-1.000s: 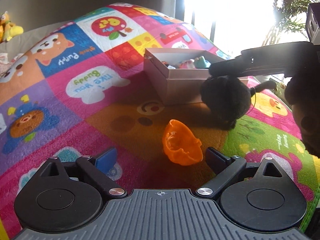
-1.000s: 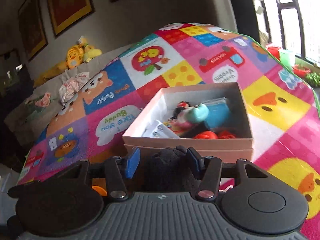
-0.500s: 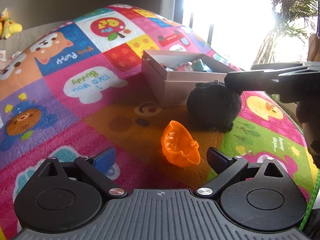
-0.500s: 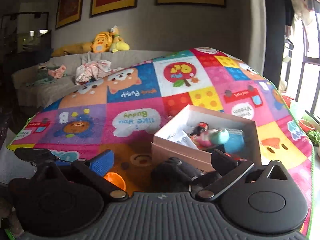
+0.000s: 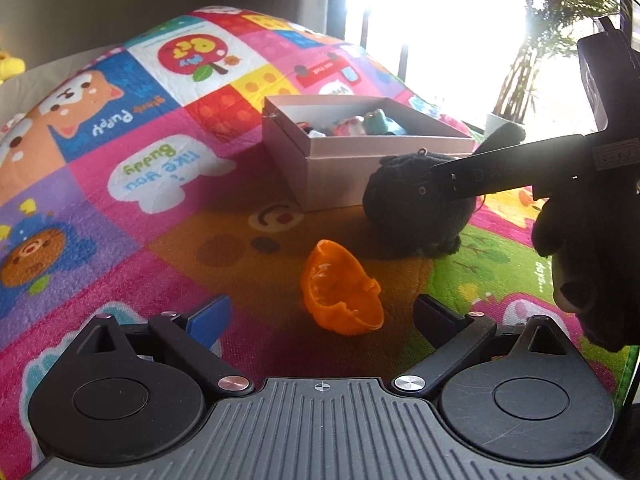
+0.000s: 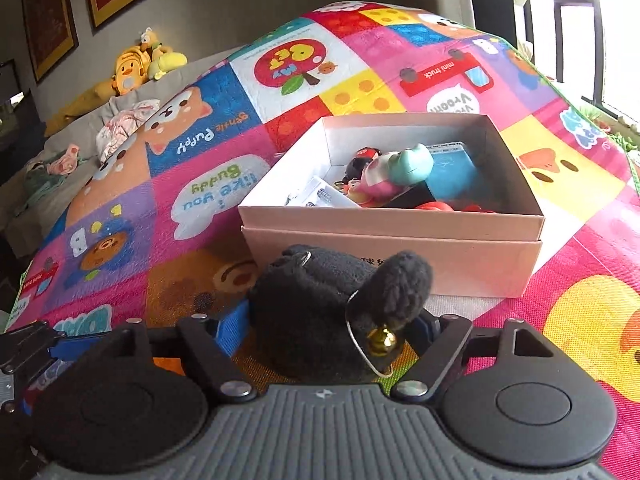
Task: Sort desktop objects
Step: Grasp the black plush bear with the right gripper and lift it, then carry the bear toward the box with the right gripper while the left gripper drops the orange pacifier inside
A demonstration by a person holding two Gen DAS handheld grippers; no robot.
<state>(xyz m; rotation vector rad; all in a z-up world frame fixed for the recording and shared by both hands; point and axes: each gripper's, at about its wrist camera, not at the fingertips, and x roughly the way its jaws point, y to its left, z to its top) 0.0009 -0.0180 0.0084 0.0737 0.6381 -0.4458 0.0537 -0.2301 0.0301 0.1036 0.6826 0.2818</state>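
1. Just near of the box (image 6: pixel 400 248), on the play mat (image 6: pixel 200 200): one black plush toy (image 6: pixel 316 312), lying on the mat, its long axis running left to right, its rounded limb with the brass bell (image 6: pixel 382 342) pointing up and right.
2. Right gripper (image 6: pixel 332 328): fingers spread on either side of the plush toy; whether they press it cannot be told. Half a second ago they stood wider and above it; now they are lowered around it.
3. Left gripper (image 5: pixel 322 314): jaws wide apart, holding nothing, in the same place as before.
4. Between the left fingers, on the mat: one orange peel (image 5: pixel 340 296), hollow side facing up and left, unmoved.
5. Box: one, open-topped, holding several small toys; exact count unclear.
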